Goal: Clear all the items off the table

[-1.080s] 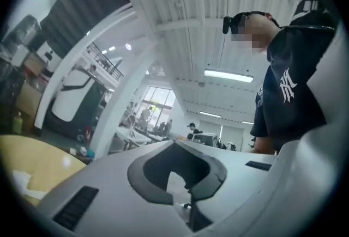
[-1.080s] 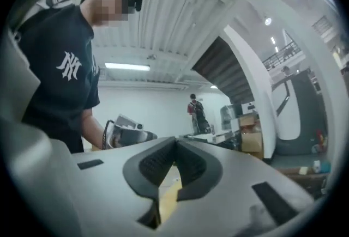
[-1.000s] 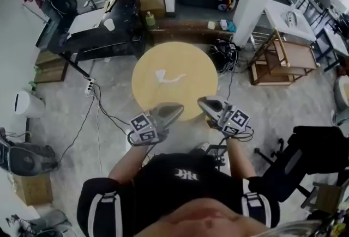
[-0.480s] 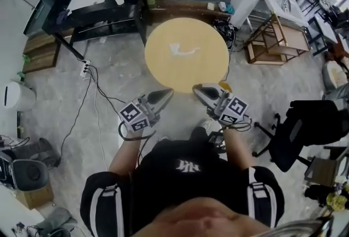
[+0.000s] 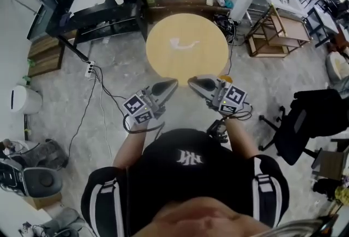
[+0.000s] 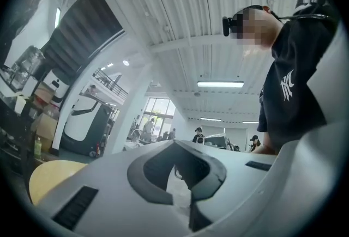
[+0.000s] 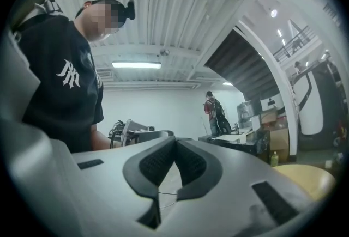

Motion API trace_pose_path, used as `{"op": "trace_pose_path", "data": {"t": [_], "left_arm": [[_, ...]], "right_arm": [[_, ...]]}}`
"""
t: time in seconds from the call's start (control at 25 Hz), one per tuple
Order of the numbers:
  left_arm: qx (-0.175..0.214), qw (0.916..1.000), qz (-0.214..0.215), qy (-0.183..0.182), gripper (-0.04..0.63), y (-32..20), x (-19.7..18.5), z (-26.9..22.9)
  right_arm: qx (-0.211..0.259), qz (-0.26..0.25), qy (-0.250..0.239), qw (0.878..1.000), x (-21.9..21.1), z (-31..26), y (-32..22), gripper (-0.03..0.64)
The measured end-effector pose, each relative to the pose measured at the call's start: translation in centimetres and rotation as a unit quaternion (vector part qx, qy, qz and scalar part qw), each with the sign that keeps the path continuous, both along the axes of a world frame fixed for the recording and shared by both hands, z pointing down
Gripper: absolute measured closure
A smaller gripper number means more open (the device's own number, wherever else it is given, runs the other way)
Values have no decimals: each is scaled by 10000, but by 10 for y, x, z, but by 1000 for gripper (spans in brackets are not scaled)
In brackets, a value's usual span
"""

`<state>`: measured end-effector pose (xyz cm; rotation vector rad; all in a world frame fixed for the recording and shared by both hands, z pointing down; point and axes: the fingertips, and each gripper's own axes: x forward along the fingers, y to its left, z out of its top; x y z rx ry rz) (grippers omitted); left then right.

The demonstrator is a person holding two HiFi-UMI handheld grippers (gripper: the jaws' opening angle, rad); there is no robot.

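You have not begun clearing yet, as far as these views let me judge. The round yellow tabletop (image 5: 163,64) carries one pale, crumpled-looking white item (image 5: 182,44) close to its middle, and nothing else shows on it. I cannot tell what that item is from this height; it looks thin and light, perhaps paper or cloth. Your left tongs (image 5: 171,84) are pressed together with nothing between the pads, and your right tongs (image 5: 192,81) are the same, closed and empty. Both hang at the tabletop's near edge with their tips pointing toward it, well apart from the white item. So the whole job is left: you need to reach in over the tabletop, open one pair of tongs, take the white item and carry it off. No bin or box for it stands out beside the tabletop, so where it should go is not clear from here.
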<state>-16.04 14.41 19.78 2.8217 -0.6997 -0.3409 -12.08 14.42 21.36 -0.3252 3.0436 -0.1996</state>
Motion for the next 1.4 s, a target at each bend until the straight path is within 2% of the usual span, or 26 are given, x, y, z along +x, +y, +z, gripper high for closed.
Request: {"op": "trace_pose_path", "data": {"t": [0.12,0.36,0.64,0.84,1.0,1.12,1.16,1.24,1.4], "left_arm": [[-84,9998,77,-175,581,-1,11,4],[-86,9994,318,-135,581,10,31,7],[-121,9991,402,-49,581,10,32,9],[-103,9988,419,-216,581,6,36,12],[-257,9982,386,-372,581,2,43,24],[-327,9975,320,-544,581,0,44,35],[-359,9973,275,-577,581,-2,41,39],[-470,9967,148,-646,581,-5,31,48],[-737,9942,12,-781,581,-34,5,80]], "right_arm": [[-43,4,4,10000,13,5,3,614],[-79,61,52,9999,28,20,19,612],[-29,266,103,9996,36,21,12,612],[-32,304,-31,9995,40,18,7,612],[-185,464,39,9987,53,28,0,612],[-75,657,199,9976,61,40,-9,611],[-18,687,270,9973,61,45,-13,594],[44,701,433,9966,55,57,-22,504],[-55,817,680,9943,33,90,-69,376]]}}
